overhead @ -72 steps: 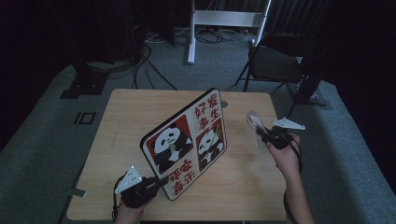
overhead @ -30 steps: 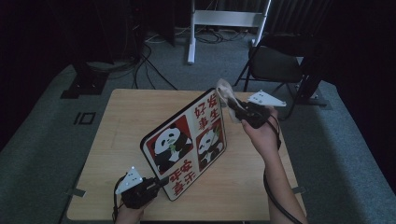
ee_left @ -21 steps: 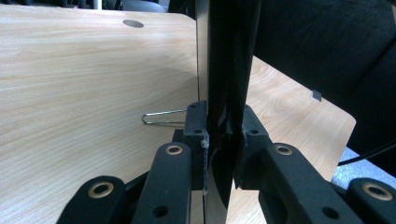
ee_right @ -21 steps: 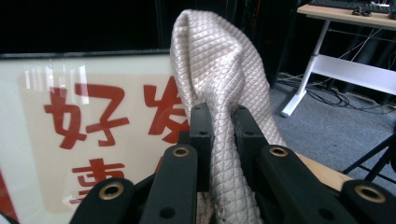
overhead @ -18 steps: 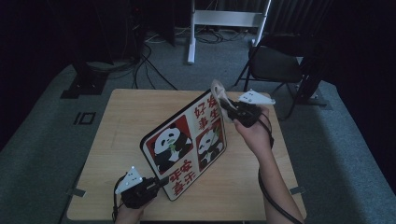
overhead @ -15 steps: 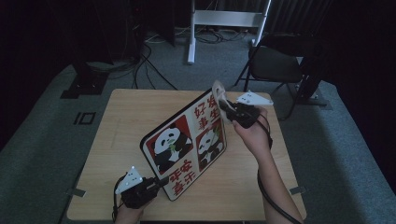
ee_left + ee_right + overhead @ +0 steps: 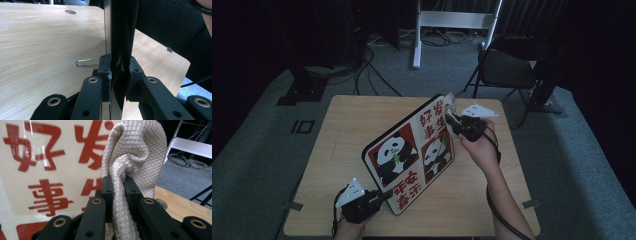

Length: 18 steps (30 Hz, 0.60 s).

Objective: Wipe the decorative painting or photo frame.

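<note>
A: At the near left corner of the table point(image 7: 362, 120), the left gripper point(image 7: 382, 196) has its jaws clamped on the bottom edge of the panda board point(image 7: 409, 155), propping it upright and tilted.

B: And the right gripper point(image 7: 454, 121)?

A: Over at the far right, pinching a bunched beige cloth point(image 7: 135, 157) just at the board's top corner, beside the red characters.

B: So wiping has started?

A: I'd judge it is only beginning. Whether the cloth touches the glossy face, I cannot tell. The panda panels below look unreached.

B: What remains?

A: Probably sweeping the cloth down across the whole face while the left grip steadies it.
</note>
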Each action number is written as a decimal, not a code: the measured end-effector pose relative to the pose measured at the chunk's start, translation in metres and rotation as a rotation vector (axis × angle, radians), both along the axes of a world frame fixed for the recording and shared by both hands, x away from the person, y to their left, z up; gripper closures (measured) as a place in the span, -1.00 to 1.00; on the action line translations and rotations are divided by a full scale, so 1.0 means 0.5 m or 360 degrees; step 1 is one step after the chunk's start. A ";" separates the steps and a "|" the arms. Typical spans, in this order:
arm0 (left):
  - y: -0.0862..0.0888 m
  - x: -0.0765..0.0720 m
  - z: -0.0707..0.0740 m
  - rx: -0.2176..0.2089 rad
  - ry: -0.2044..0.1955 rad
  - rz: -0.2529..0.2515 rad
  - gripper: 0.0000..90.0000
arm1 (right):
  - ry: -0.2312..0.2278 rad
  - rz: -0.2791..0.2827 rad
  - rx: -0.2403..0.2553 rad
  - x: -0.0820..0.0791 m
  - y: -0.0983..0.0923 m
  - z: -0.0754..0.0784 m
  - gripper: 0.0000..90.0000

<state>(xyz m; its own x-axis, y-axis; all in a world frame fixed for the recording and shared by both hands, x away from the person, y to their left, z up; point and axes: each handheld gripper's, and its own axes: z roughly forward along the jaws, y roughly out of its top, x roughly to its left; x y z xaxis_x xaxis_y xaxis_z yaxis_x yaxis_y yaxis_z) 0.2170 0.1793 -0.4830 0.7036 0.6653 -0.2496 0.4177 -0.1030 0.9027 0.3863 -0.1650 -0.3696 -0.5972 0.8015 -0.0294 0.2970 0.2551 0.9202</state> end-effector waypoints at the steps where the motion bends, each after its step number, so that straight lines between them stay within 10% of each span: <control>1: 0.000 0.000 0.000 0.0003 -0.0002 0.0001 0.75 | 0.0002 0.0000 -0.0004 0.000 0.000 -0.002 0.81; 18: -0.003 -0.002 0.000 0.0011 -0.0006 -0.0010 0.74 | 0.0085 -0.0018 -0.0021 -0.003 -0.009 -0.061 0.81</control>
